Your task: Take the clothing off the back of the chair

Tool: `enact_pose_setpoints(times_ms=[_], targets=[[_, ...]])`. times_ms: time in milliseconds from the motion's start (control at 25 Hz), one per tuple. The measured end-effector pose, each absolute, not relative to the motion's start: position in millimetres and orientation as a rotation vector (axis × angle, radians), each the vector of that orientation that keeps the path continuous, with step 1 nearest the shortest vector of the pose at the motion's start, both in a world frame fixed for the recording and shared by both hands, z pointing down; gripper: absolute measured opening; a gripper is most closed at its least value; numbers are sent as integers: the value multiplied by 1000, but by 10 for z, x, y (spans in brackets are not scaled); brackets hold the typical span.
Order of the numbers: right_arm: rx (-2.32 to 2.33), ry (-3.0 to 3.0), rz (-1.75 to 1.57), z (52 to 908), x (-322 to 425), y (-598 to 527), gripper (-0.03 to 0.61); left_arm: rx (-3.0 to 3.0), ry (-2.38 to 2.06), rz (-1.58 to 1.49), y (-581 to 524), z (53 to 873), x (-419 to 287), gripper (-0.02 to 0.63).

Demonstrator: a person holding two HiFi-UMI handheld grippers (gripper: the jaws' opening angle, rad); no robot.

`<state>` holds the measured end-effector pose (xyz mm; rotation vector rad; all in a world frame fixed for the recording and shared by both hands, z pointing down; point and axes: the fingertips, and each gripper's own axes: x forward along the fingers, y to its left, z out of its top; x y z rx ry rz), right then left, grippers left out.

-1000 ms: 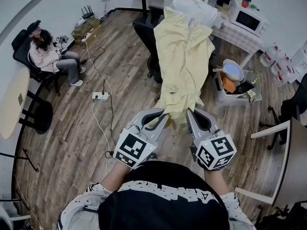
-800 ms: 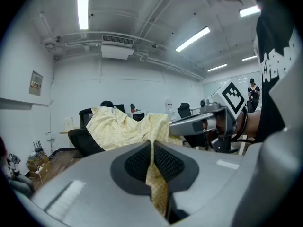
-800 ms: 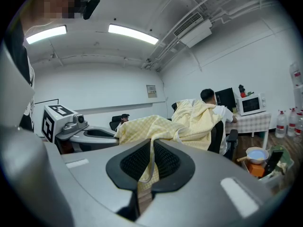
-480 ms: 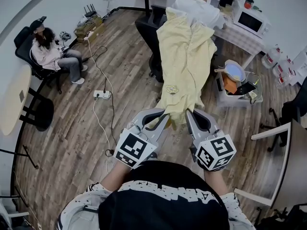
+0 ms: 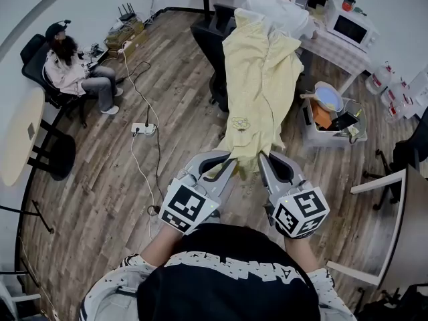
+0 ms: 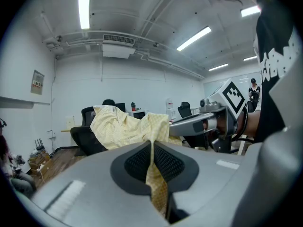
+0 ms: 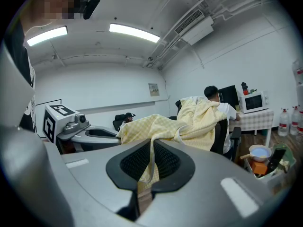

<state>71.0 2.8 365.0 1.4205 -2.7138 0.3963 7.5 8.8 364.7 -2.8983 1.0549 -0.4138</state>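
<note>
**Q:** Has anything changed over the last second?

**A:** Hardly. My left tool [image 5: 229, 162] is still pressed together on the lower hem of the yellow garment [image 5: 257, 79]. My right tool [image 5: 263, 159] still pinches the same hem just beside it. Neither tool has shifted.

**Q:** And the garment itself?

**A:** Its far end still lies draped over the back of the black chair [image 5: 212, 59], just as before. From there the cloth runs down to both tools, hanging above the wooden floor [image 5: 174, 99].

**Q:** So what is different?

**A:** Only my head view, which has drifted a little. The seated person [image 5: 75, 72] at the left and the power strip [image 5: 144, 128] on the floor now sit slightly further right in the picture than they did.
</note>
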Motion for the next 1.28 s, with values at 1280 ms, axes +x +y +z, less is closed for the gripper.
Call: enact_pose_setpoints(times_ms=[1280], targets=[[1422,-2714,409,3631,639,350,31,-2923,985,-453,454,3671,69,12]])
